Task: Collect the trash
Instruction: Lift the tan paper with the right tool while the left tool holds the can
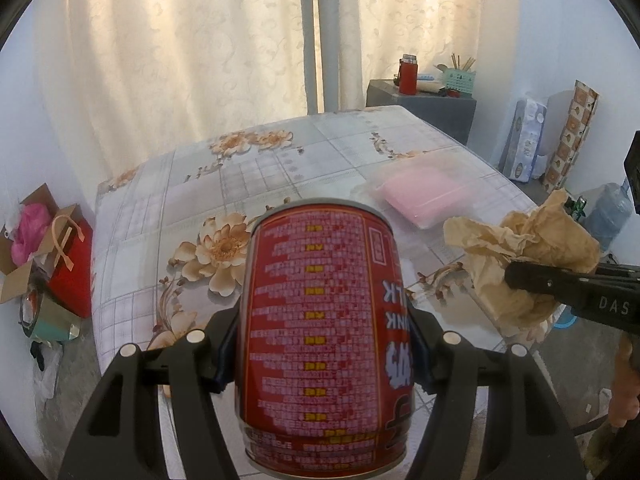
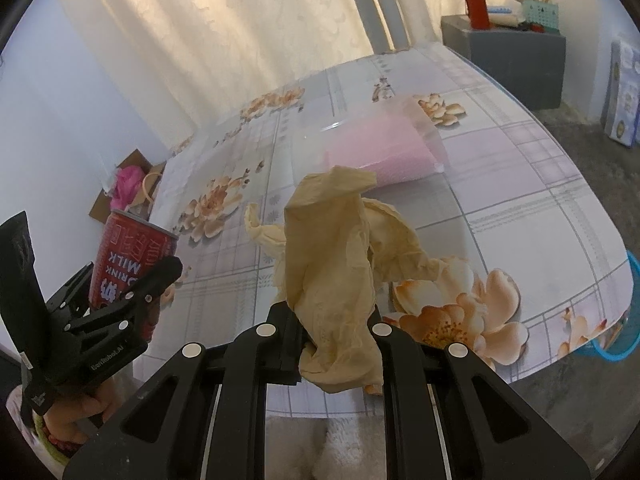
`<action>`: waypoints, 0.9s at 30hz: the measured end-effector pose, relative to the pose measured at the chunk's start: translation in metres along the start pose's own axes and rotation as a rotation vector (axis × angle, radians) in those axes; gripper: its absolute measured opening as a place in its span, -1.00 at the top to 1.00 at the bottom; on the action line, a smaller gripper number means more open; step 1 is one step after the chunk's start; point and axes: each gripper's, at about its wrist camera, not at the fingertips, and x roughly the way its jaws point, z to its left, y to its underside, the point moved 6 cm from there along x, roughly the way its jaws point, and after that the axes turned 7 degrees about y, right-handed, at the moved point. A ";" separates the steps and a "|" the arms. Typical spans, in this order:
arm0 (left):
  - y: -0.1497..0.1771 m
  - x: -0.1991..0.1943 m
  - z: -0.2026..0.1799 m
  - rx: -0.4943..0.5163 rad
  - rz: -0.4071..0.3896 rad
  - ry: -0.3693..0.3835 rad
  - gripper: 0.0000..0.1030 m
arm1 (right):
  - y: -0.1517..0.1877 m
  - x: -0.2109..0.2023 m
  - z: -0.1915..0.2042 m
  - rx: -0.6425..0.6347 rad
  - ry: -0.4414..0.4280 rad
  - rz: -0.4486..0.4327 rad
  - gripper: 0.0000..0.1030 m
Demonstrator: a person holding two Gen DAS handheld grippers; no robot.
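My left gripper (image 1: 324, 344) is shut on a red drink can (image 1: 320, 332) with white and yellow print, held upright above the near edge of the floral table (image 1: 256, 176). The can also shows at the left of the right wrist view (image 2: 128, 260). My right gripper (image 2: 336, 332) is shut on a crumpled tan paper (image 2: 336, 264), held above the table's near edge. That paper shows at the right of the left wrist view (image 1: 524, 256).
A clear bag with pink contents (image 1: 424, 196) lies on the table's right half and also shows in the right wrist view (image 2: 376, 152). A cardboard box and red gift bag (image 1: 64, 256) stand on the floor at left. A blue bin (image 2: 624, 320) sits under the table's right edge. A grey cabinet (image 2: 516, 64) is at back right.
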 end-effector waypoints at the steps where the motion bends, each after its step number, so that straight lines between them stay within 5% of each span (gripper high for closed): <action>1: 0.000 -0.001 -0.001 0.004 -0.002 -0.001 -0.24 | 0.000 -0.002 0.000 0.002 -0.001 -0.003 0.75; 13: -0.009 -0.010 -0.028 0.037 -0.026 0.033 -0.24 | 0.003 -0.025 -0.015 0.037 -0.001 -0.049 0.75; 27: -0.039 -0.012 -0.097 0.133 -0.056 0.173 -0.24 | 0.014 -0.065 -0.068 0.175 0.021 -0.136 0.75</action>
